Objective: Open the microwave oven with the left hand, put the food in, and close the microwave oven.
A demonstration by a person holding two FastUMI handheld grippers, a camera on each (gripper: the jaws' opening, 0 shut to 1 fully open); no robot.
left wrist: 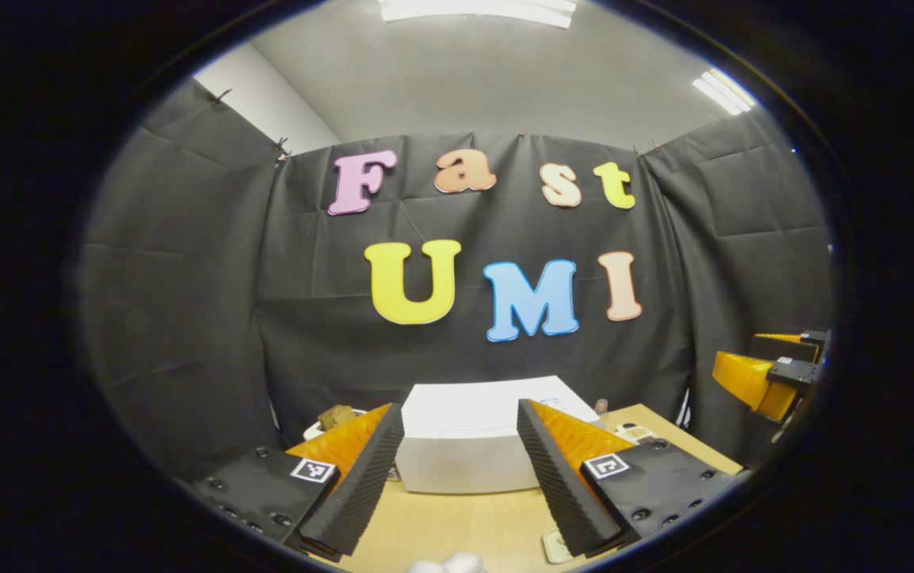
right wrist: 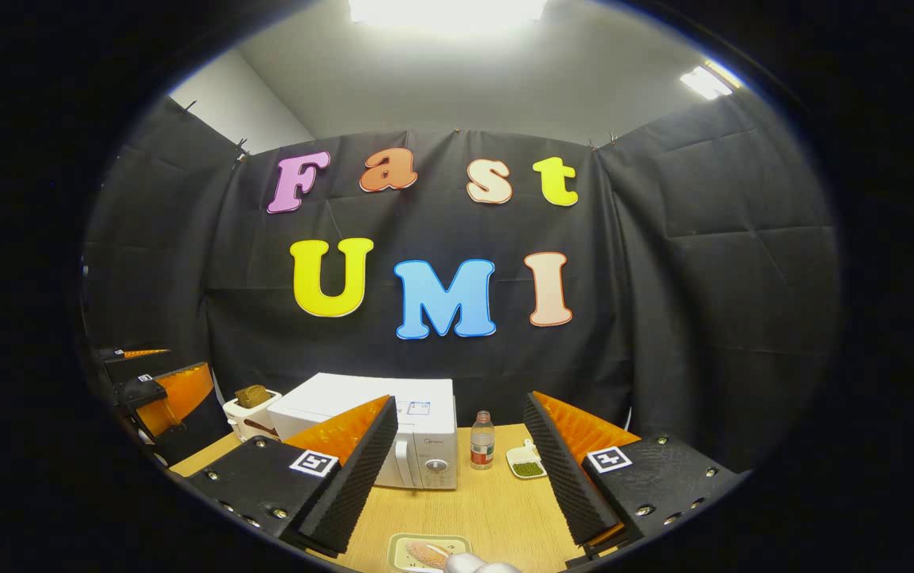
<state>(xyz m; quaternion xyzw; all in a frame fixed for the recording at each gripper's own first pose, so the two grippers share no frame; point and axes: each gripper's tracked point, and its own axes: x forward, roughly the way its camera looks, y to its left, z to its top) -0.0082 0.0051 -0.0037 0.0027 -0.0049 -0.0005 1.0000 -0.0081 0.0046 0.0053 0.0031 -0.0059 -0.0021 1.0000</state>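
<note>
A white microwave [right wrist: 425,434] stands on the wooden table [right wrist: 497,509] with its door closed, handle and dial on its right side. A small tray of food [right wrist: 419,551] lies on the table at the near edge, below and between my right gripper's fingers. My right gripper [right wrist: 461,402] is open and holds nothing, well back from the microwave. My left gripper [left wrist: 459,410] is open too, aimed at the microwave [left wrist: 465,446] from above its top. The right gripper [left wrist: 775,374] also shows at the far right of the left gripper view, and the left gripper [right wrist: 158,390] at the far left of the right gripper view.
A toaster with bread [right wrist: 250,407] stands left of the microwave. A small bottle [right wrist: 482,440] and a dish of green bits [right wrist: 526,461] sit to its right. Something white and rounded [right wrist: 481,565] pokes in at the bottom edge.
</note>
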